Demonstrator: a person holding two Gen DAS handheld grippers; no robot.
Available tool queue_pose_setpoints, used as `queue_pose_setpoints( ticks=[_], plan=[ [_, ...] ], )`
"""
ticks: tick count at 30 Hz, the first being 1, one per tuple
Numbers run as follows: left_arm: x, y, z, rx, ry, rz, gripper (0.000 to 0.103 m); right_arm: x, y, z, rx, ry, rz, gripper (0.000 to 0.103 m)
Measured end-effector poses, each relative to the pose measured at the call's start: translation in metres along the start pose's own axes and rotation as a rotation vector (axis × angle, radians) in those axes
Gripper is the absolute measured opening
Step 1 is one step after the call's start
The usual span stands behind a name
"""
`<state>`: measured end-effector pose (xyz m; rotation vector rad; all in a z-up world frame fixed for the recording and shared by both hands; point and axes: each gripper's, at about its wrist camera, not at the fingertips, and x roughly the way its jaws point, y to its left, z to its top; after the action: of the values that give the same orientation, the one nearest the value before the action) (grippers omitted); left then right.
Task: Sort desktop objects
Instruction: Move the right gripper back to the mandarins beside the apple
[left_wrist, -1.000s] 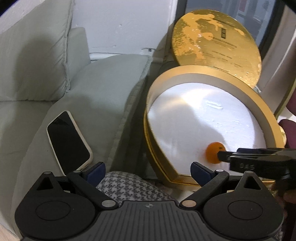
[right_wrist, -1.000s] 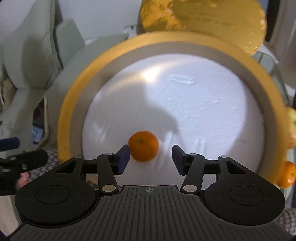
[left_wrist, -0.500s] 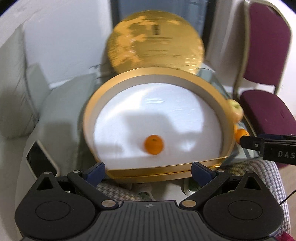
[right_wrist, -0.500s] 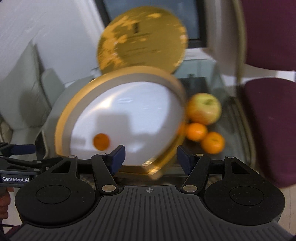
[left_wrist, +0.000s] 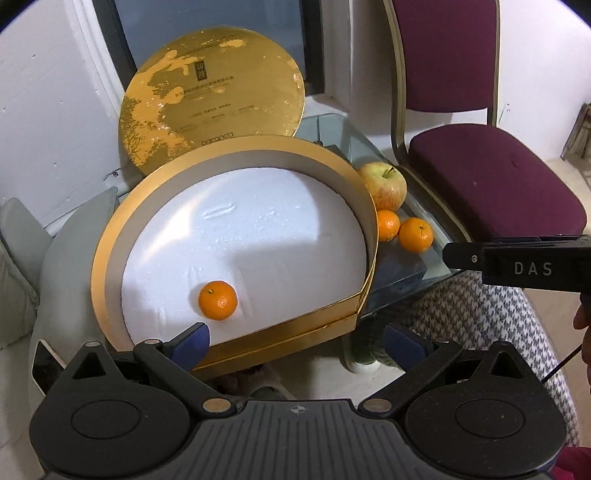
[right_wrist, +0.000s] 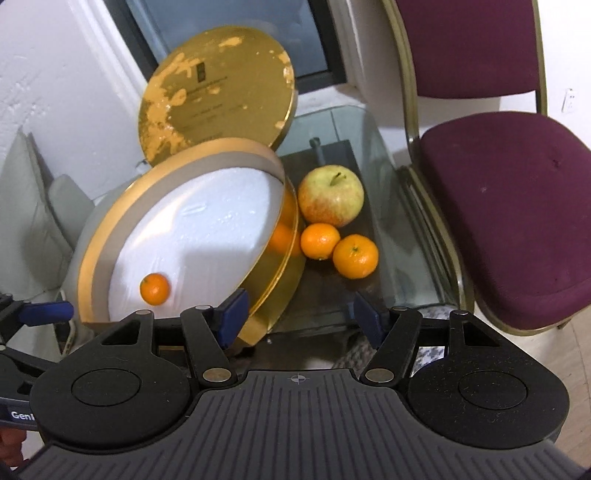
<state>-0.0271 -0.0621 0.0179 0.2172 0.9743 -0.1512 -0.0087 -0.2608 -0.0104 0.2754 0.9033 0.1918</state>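
One mandarin (left_wrist: 217, 300) boxed; three fruits remain on the tabletop (right_wrist: 388, 206).
Your gripper pair hangs released, nothing held.

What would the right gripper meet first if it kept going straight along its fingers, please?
Probably the glass table, just short of the two loose tangerines. The open right gripper points at that bare patch, right of the gold box; depth is uncertain.

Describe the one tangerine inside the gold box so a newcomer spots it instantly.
Find the round gold box with the white foam floor. The tangerine lies alone on that foam by the near rim; the other tangerines sit outside, on the glass beside the apple.
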Motion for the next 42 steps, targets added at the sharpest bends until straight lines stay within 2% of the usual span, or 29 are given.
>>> queue_pose_setpoints(
  ticks=[7, 13, 18, 36, 42],
  plan=[
    [0.009, 0.002, -0.003, -0.009, 0.033, 0.008, 0.101, 0.012, -0.001, -0.006, 0.0, 0.039, 0.008, 0.068],
    [0.024, 0.002, -0.009, -0.005, 0.094, -0.01, 0.101, 0.025, -0.008, -0.009, 0.011, 0.07, -0.01, 0.068],
    [0.032, 0.005, -0.008, -0.011, 0.108, -0.011, 0.101, 0.036, -0.014, -0.012, 0.02, 0.096, -0.025, 0.068],
    [0.064, 0.031, 0.021, -0.094, 0.12, 0.013, 0.101, 0.105, -0.037, 0.024, -0.03, 0.154, -0.092, 0.068],
    [0.072, 0.032, 0.025, -0.099, 0.132, 0.005, 0.101, 0.123, -0.038, 0.036, -0.111, 0.154, -0.131, 0.068]
  ],
)
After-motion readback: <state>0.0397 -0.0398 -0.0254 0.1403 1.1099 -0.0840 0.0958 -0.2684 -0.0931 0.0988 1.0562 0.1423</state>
